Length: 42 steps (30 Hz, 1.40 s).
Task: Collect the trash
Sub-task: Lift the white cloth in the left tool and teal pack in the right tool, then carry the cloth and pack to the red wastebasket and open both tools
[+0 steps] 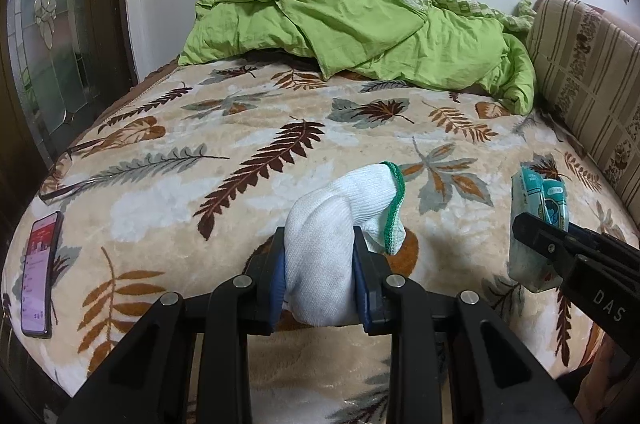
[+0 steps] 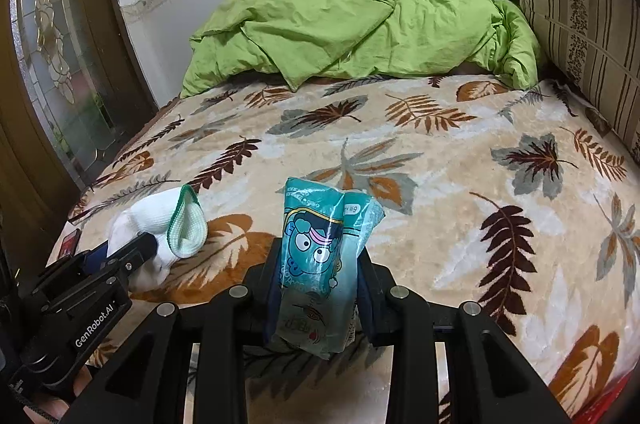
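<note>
Left wrist view. Left gripper [image 1: 320, 256]: clenched on white sock [image 1: 340, 224], lifted over bed [image 1: 248, 127]. Right gripper [image 1: 536, 240]: at right edge, clamped on teal packet [image 1: 538, 207]. Phone [image 1: 40, 272]: flat near left bed edge. Green duvet [image 1: 360, 35]: heaped at far end.

Right wrist view. Right gripper [image 2: 318, 264]: pinching packet [image 2: 320, 256] upright, above bed [image 2: 440, 163]. Left gripper [image 2: 132, 252]: beside, holding sock [image 2: 160, 232]. Cushion [image 2: 580, 23]: far right. Advice, likely: keep both grips firm while carrying off to a bin, none in view. Nothing blocking nearby.

White glove [image 1: 328, 244] with green-edged cuff; teal packet [image 2: 320, 256] printed with a cartoon face; beige blanket [image 2: 440, 183] with brown, grey leaves; lime-green quilt [image 1: 340, 23].
</note>
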Tool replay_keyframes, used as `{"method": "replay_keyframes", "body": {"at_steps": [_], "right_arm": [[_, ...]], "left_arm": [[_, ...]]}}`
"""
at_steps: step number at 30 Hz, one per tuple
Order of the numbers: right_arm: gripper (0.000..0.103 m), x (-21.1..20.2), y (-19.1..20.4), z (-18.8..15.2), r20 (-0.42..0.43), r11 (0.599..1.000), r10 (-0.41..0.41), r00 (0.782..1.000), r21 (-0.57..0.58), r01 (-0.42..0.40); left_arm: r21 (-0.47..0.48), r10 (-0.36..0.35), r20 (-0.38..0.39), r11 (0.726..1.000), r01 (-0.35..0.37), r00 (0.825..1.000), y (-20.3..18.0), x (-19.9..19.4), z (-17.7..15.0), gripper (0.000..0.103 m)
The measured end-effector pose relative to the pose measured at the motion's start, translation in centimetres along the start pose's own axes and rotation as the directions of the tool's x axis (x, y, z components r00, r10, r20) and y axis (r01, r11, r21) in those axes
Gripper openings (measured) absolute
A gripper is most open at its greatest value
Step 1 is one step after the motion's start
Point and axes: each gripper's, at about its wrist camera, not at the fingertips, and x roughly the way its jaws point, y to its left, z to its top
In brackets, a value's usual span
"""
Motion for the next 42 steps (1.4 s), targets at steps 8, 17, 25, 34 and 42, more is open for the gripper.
{"method": "replay_keyframes", "body": {"at_steps": [8, 17, 25, 34, 42], "right_arm": [[0.034, 0.4, -0.1, 0.0, -0.005, 1.000, 0.005, 1.000, 0.007, -0.005], [0.034, 0.3, -0.5, 0.0, 0.001, 1.000, 0.015, 1.000, 0.028, -0.015], [0.034, -4.2, -2.9, -0.9, 0.027, 0.990, 0.062, 0.998, 0.123, -0.065], [0.034, -10.2, -5.4, -2.1, 0.072, 0.984, 0.029, 0.997, 0.173, -0.041], [0.034, -15.0, -8.7, -3.1, 0.112, 0.970, -0.024, 0.993, 0.244, -0.004]], "left_arm": [[-0.001, -0.004, -0.004, 1.000, 0.004, 1.000, -0.2, 0.1, 0.0, 0.028], [-0.001, -0.004, -0.004, 1.000, 0.004, 1.000, -0.4, 0.1, 0.0, 0.028], [0.076, -0.091, 0.025, 0.993, 0.089, 0.996, -3.9, -2.1, 0.1, 0.028], [0.144, -0.146, 0.032, 0.980, 0.140, 0.989, -7.5, -5.1, -0.3, 0.028], [0.228, -0.234, 0.028, 0.948, 0.222, 0.972, -11.7, -7.9, -0.5, 0.028]]}}
